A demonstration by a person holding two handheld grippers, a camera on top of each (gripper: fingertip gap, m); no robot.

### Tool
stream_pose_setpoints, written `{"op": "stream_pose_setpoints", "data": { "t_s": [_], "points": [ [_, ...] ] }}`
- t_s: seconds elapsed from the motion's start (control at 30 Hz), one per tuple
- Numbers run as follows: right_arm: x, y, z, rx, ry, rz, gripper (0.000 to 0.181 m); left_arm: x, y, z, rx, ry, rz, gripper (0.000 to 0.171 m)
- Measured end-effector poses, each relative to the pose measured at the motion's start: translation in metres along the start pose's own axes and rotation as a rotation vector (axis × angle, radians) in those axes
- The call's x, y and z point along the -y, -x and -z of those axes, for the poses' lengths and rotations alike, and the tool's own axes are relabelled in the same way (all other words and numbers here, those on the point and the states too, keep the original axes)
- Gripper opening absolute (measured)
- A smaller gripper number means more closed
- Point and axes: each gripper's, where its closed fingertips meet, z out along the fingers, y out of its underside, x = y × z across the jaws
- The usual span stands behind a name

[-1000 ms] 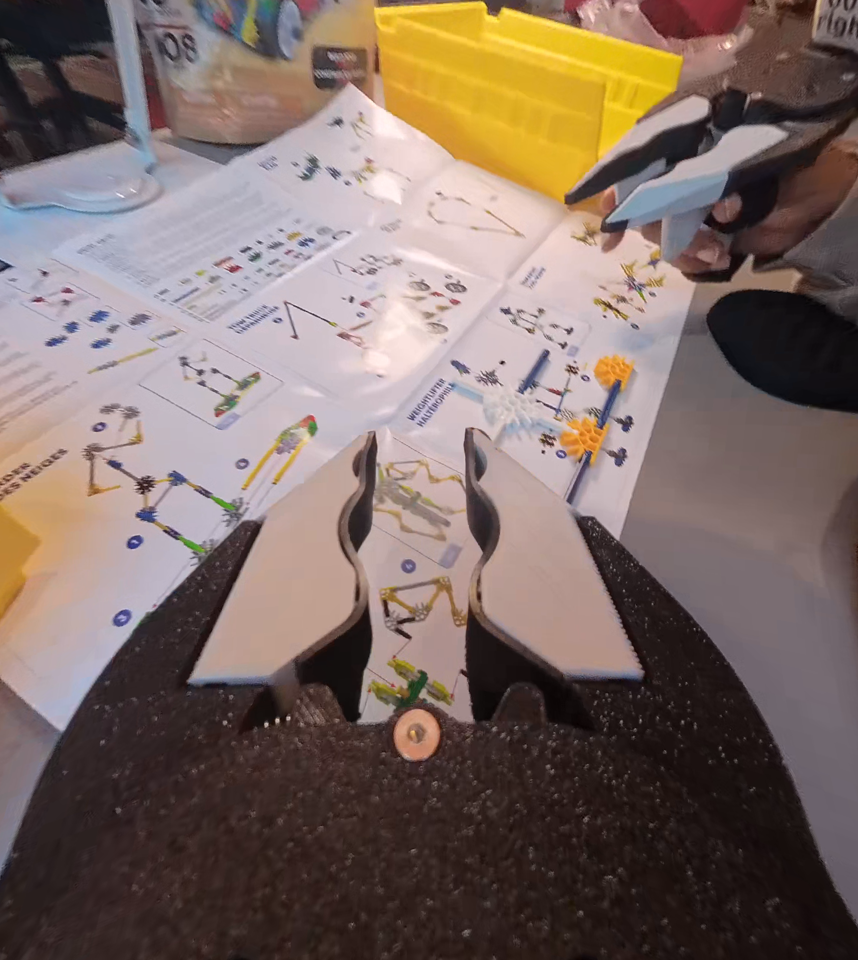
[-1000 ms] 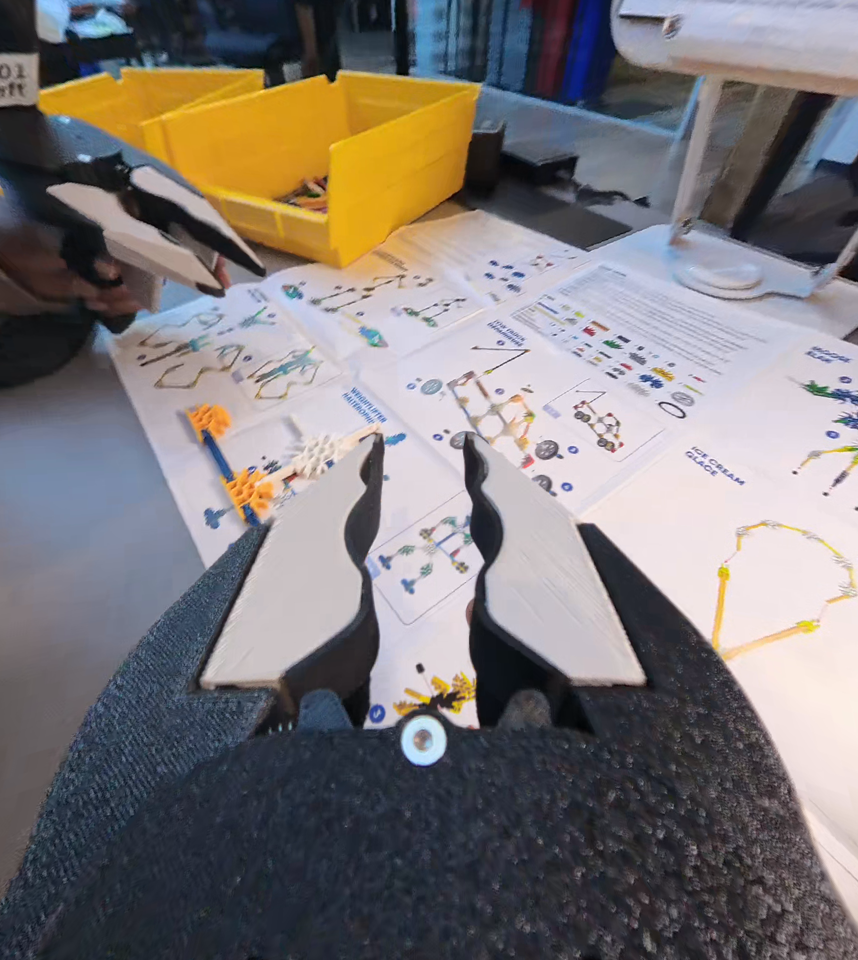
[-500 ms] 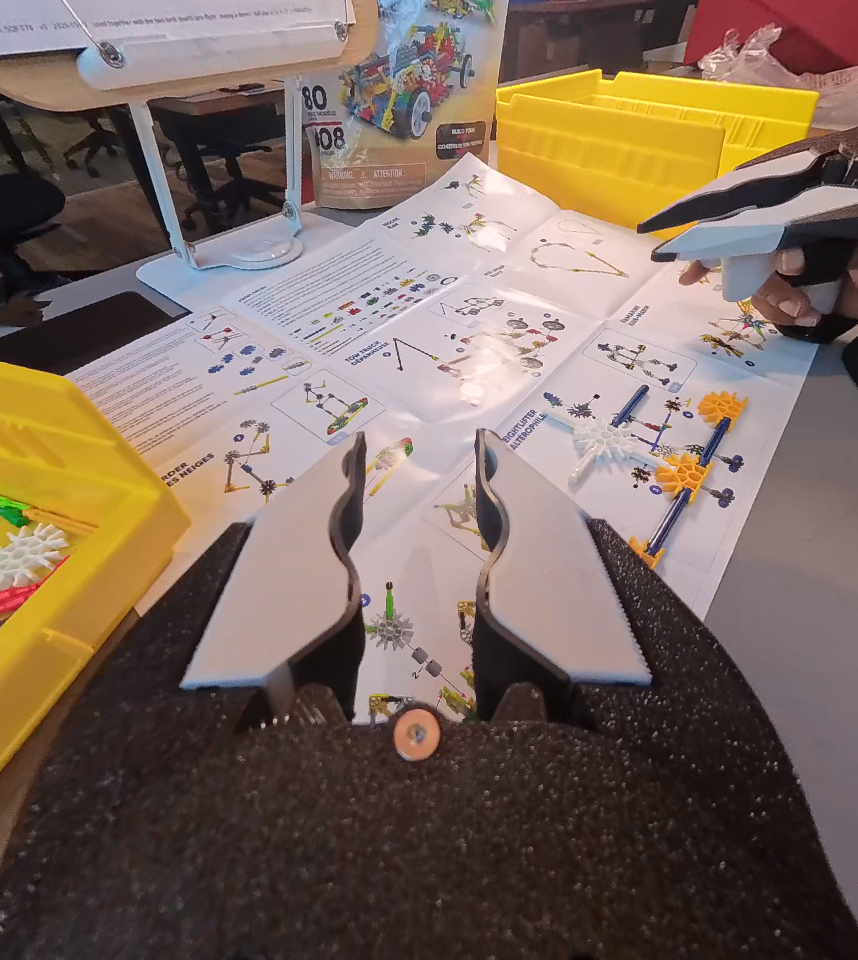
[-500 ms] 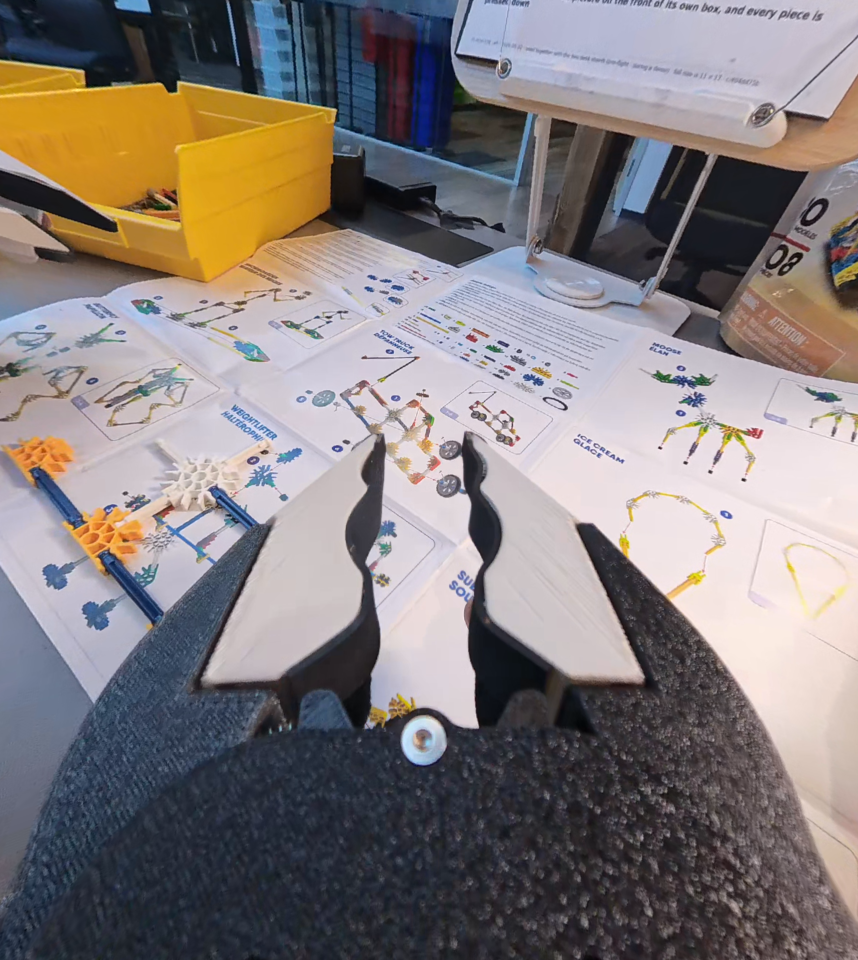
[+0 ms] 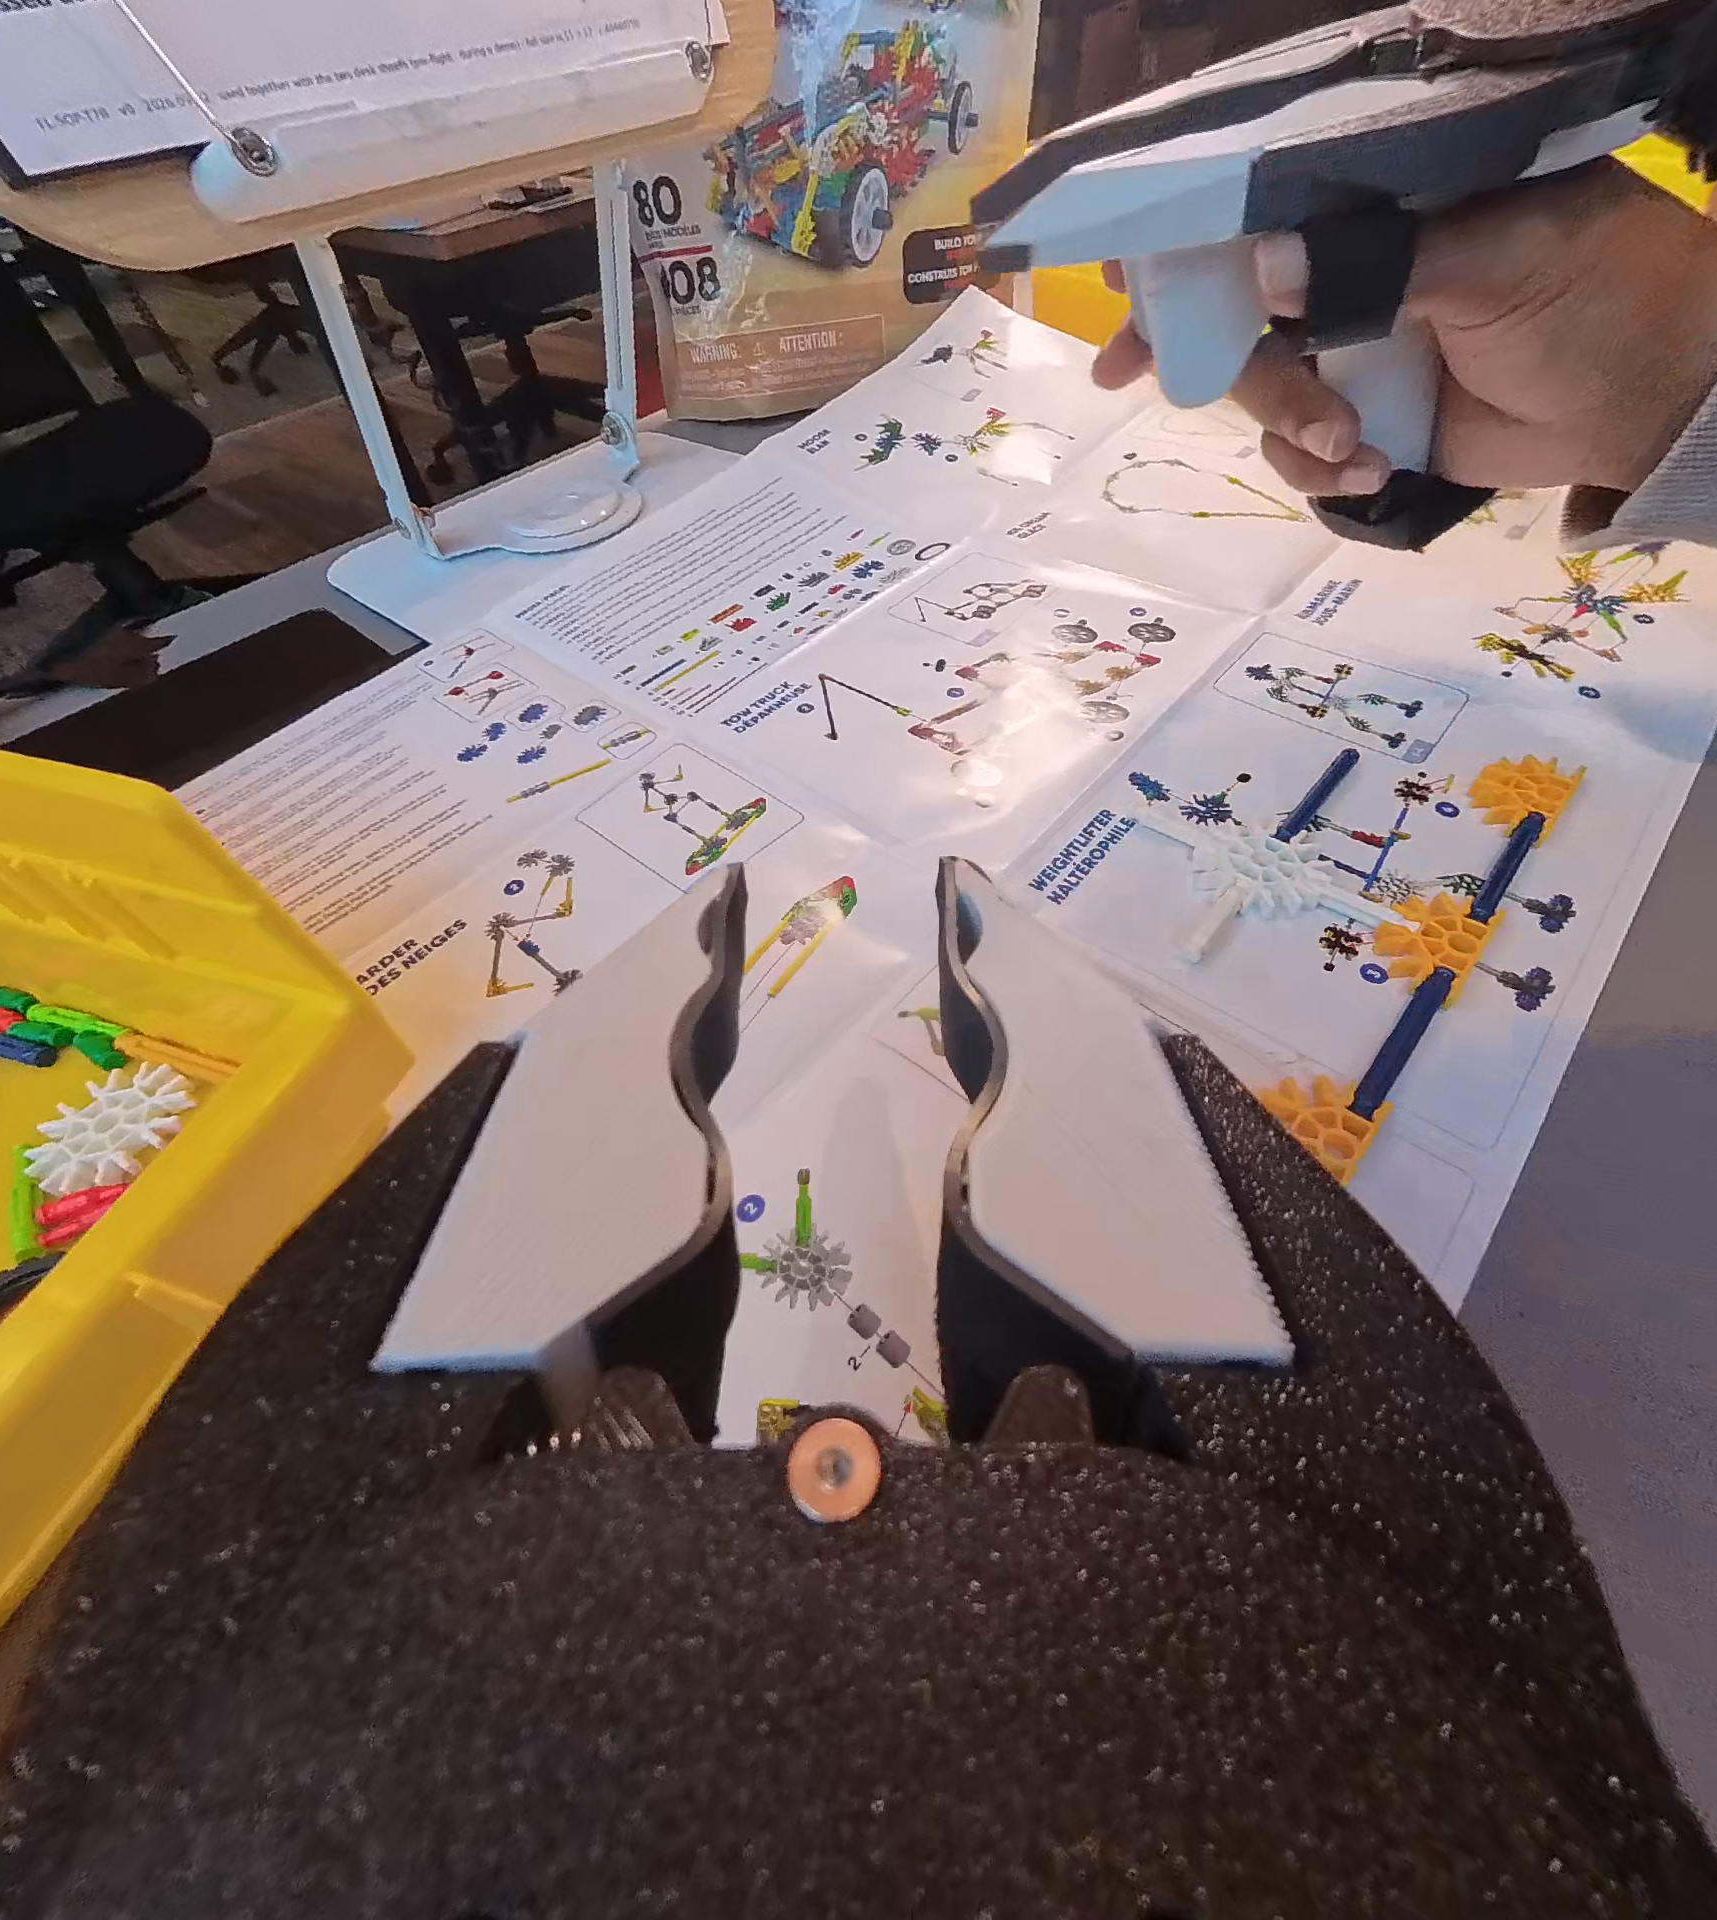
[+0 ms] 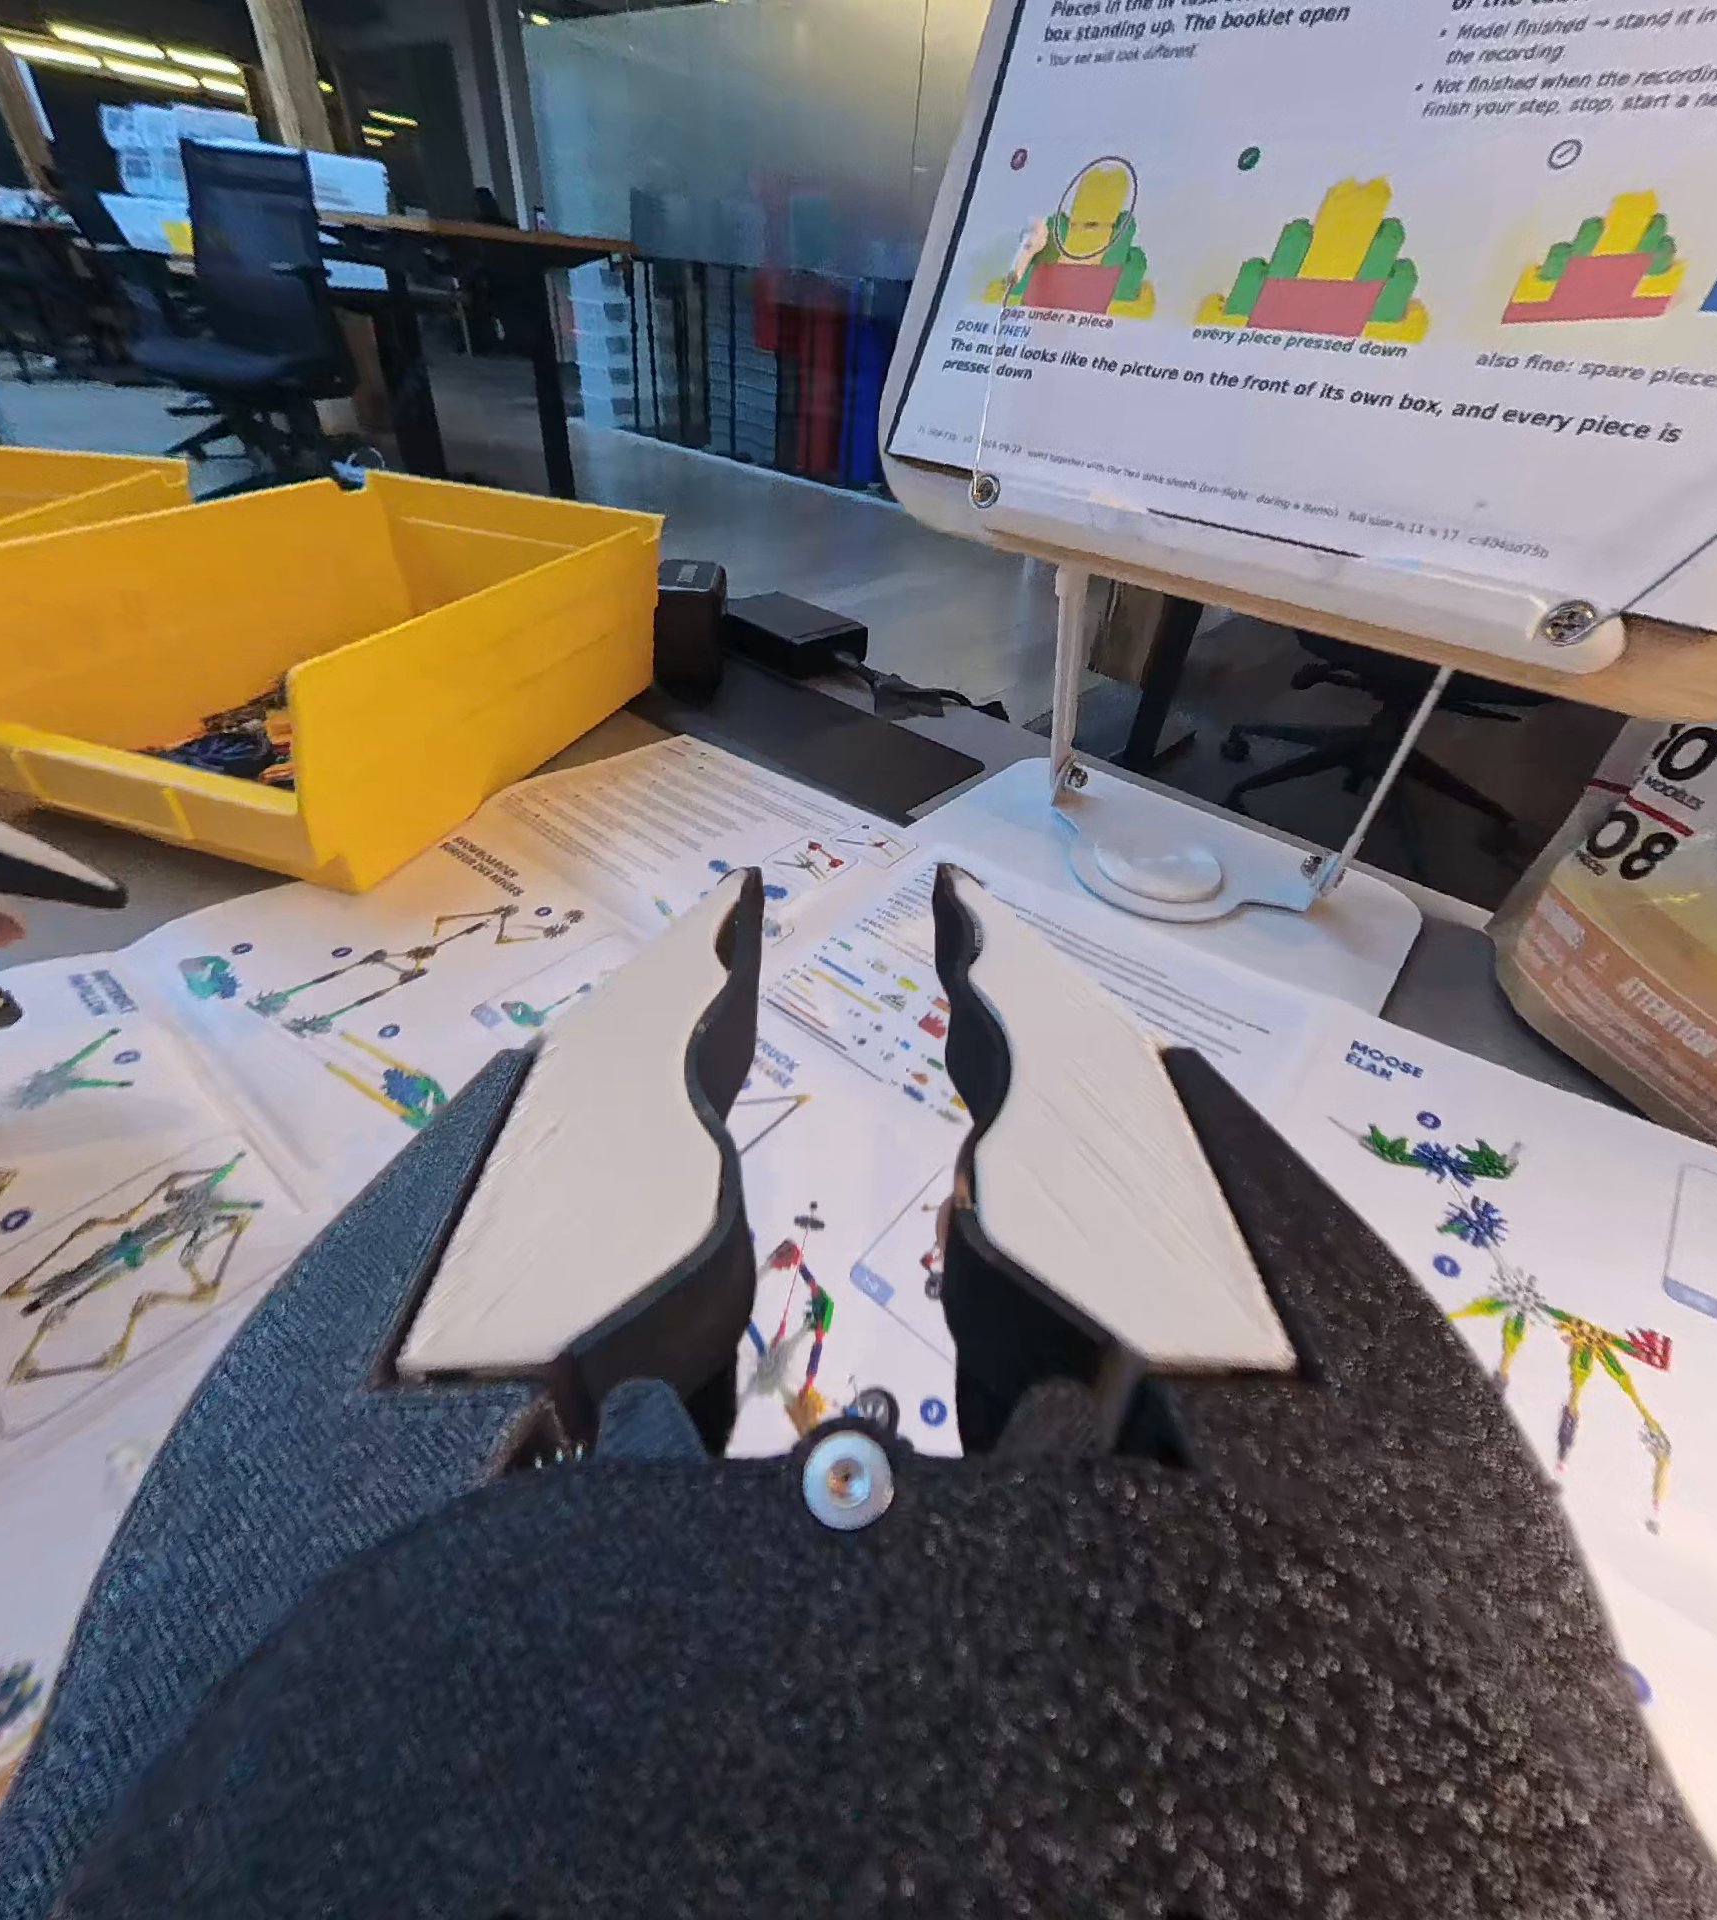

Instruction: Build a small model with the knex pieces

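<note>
My left gripper [image 5: 838, 888] is open and empty above a large unfolded instruction sheet [image 5: 937, 665] on the table. A part-built model of blue rods, orange connectors and a white snowflake connector [image 5: 1259, 862] lies on the sheet to its right. My right gripper [image 6: 843, 883] is open and empty, held above the same sheet [image 6: 1456, 1195]. In the left wrist view the right gripper [image 5: 999, 223] appears at the top right, held by a hand [image 5: 1519, 343]. The left gripper's fingertips [image 6: 12, 883] show at the left edge of the right wrist view.
A yellow bin [image 5: 210, 997] of loose coloured pieces sits at the left. Another yellow bin [image 6: 480, 665] with pieces stands at the back left. A white stand [image 6: 1197, 862] holds a printed page. A toy set box [image 5: 792, 197] stands behind the sheet. The tips of one gripper are about 20 centimetres away from the tips of the other. Between my left fingertips and the white snowflake connector [image 5: 1259, 862] there is roughly 12 centimetres.
Both grippers have tilted up and swung, so the stand, page and box now fill more of the views. The right gripper has come closer and higher in the left view. Both stay open.
</note>
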Motion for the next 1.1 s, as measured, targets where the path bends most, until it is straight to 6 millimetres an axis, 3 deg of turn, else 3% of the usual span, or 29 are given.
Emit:
{"op": "stream_pose_setpoints", "data": {
  "t_s": [0.1, 0.2, 0.43, 0.73, 0.87, 1.1],
  "points": [
    [0.0, -0.004, -0.018, -0.031, 0.014, -0.01, 0.036, 0.004, 0.009, 0.002, 0.035, -0.029, 0.026, 0.033],
    [-0.005, -0.002, -0.022, -0.049, 0.033, 0.003, 0.037, 0.009, 0.02, 0.004, 0.084, -0.073, 0.046, 0.031],
    [-0.021, -0.003, -0.012, -0.011, 0.07, -0.016, 0.042, 0.017, 0.032, -0.001, 0.155, -0.115, 0.039, 0.029],
    [-0.012, -0.017, 0.005, 0.029, 0.064, -0.021, 0.043, 0.034, 0.033, -0.026, 0.119, -0.139, -0.017, 0.028],
    [-0.007, -0.011, 0.016, 0.056, 0.104, -0.001, 0.043, 0.029, 0.032, -0.024, 0.075, -0.153, 0.028, 0.029],
    [-0.051, 0.017, 0.034, 0.076, 0.292, 0.05, 0.034, 0.03, 0.028, -0.022, 0.081, -0.146, 0.021, 0.03]
  ]
}}
